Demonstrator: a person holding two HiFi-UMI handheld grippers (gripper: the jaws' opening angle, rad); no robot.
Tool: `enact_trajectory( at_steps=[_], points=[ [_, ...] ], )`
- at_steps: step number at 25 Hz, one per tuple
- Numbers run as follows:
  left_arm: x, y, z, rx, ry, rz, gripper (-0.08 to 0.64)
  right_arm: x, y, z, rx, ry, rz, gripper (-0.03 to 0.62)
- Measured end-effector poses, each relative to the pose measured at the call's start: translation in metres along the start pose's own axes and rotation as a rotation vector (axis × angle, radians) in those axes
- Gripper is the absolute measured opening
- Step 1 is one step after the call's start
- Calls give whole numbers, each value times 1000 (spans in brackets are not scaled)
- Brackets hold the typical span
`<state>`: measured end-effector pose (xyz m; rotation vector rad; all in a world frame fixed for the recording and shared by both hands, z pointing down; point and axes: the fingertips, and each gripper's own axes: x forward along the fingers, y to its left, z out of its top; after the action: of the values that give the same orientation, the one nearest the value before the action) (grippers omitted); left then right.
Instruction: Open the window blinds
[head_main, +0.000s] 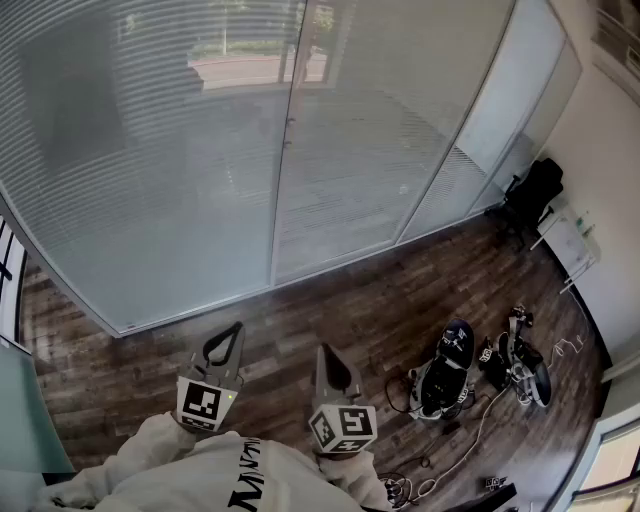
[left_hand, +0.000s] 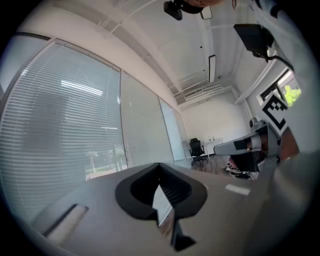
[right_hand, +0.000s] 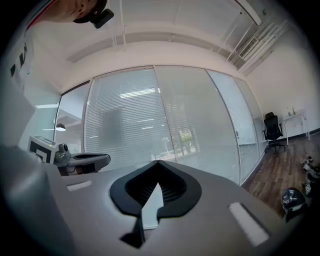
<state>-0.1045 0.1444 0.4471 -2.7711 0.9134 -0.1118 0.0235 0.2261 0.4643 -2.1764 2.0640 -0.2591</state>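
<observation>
White sleeves (head_main: 150, 455) fill the bottom of the head view, and just past them sit the two marker cubes (head_main: 203, 403). The left hand-held gripper (head_main: 236, 330) and the right hand-held gripper (head_main: 322, 350) both point level toward the glass wall, side by side but apart. Each has its jaws closed tip to tip with nothing between them; their own views show only the dark ribbed pads meeting at the point. Beneath them runs a dark wooden floor (head_main: 330, 310). To the right on it lies a pile of gear (head_main: 445, 375) with cables. Further on, the blinds (head_main: 150, 150) hang fully lowered across the panes ahead, well apart from both grippers. Their slats are turned nearly closed, and a street shows dimly through. At the far right stand a black chair (head_main: 530, 195) and a white desk (head_main: 570, 240).
</observation>
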Motion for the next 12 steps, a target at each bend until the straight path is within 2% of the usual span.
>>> enact_trajectory(
  at_steps=[12],
  points=[
    [3, -19, 5, 7, 13, 1, 0, -13, -15, 0, 42, 5, 16, 0]
  ],
)
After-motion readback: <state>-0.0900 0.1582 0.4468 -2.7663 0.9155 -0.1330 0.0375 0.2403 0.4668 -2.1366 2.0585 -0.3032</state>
